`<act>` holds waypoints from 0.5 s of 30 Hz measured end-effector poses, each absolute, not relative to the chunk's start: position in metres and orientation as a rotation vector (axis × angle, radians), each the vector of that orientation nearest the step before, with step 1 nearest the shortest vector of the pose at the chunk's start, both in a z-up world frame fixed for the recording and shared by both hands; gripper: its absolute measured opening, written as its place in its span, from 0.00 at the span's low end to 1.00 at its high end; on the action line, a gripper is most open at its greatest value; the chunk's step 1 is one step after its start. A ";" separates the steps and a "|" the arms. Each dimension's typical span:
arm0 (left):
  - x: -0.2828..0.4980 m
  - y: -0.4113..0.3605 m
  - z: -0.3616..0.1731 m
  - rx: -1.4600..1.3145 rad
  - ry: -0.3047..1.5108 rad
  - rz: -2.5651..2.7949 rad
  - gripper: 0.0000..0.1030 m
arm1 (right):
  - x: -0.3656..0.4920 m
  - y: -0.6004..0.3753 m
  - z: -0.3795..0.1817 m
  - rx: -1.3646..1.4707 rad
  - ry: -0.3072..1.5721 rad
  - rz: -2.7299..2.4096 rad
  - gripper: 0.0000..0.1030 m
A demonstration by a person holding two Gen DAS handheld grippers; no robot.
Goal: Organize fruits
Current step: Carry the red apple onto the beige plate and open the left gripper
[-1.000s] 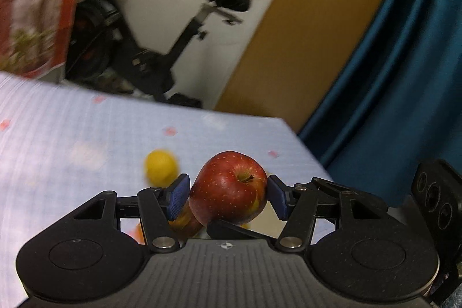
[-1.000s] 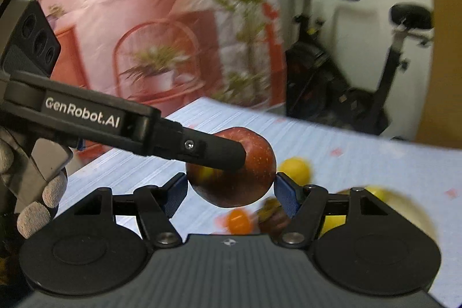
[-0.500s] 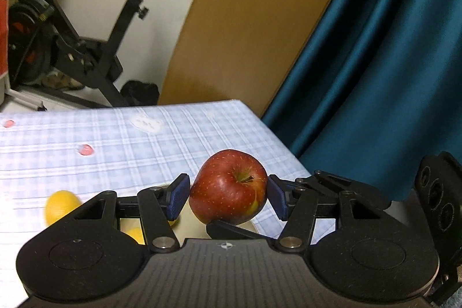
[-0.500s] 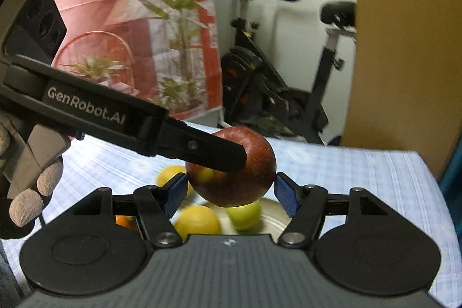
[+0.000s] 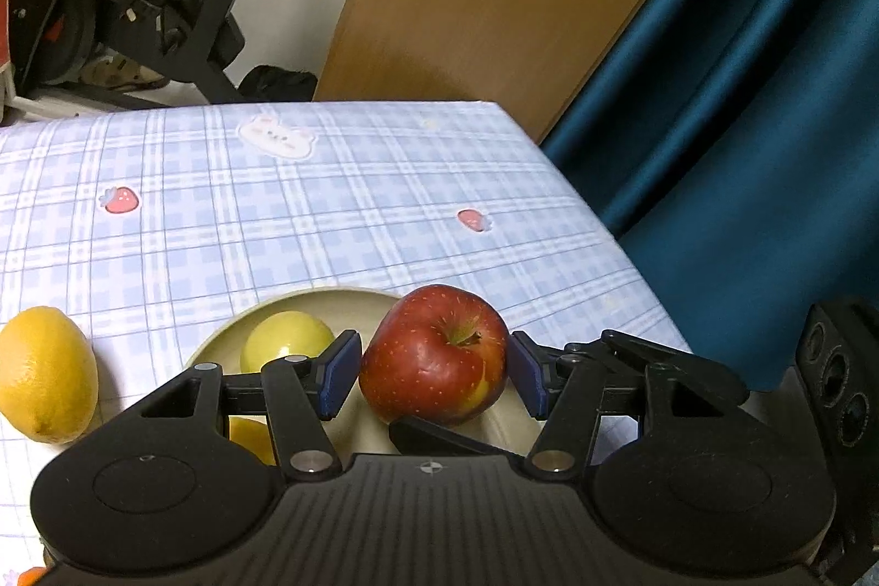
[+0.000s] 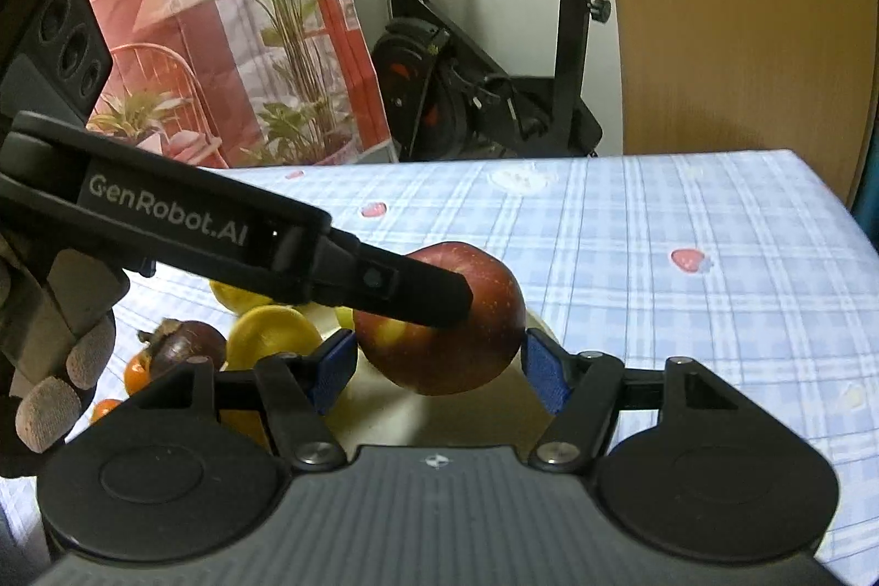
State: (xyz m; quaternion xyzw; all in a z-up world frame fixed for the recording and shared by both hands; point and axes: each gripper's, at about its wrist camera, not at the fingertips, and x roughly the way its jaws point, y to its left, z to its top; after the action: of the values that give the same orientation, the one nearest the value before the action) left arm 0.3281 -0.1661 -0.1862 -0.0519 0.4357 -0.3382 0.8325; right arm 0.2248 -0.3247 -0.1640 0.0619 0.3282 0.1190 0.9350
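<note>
Apple (image 5: 434, 355): I saw glossy red skin, pale specks, a yellow patch.
Position: above the plate (image 5: 307, 303).
Jaws: both pairs pinched the apple from crossing directions.

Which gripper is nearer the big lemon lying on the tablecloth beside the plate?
Left. The lemon lies just beside the left gripper. The right gripper comes in from the opposite side. Both are closed on the red apple.
</note>
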 end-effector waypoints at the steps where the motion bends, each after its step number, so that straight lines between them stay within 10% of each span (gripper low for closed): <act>1: 0.329 -0.167 -0.188 -0.109 0.926 -0.713 0.60 | 0.226 -0.325 -0.165 0.125 0.675 0.241 0.66; 15: 0.331 -0.172 -0.193 -0.096 0.927 -0.680 0.56 | 0.233 -0.320 -0.171 0.125 0.705 0.162 0.65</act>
State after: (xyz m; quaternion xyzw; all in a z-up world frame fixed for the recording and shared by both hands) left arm 0.3314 -0.1719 -0.1925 -0.0455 0.4381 -0.3214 0.8383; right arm 0.2325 -0.3202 -0.1714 0.0613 0.3448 0.0790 0.9333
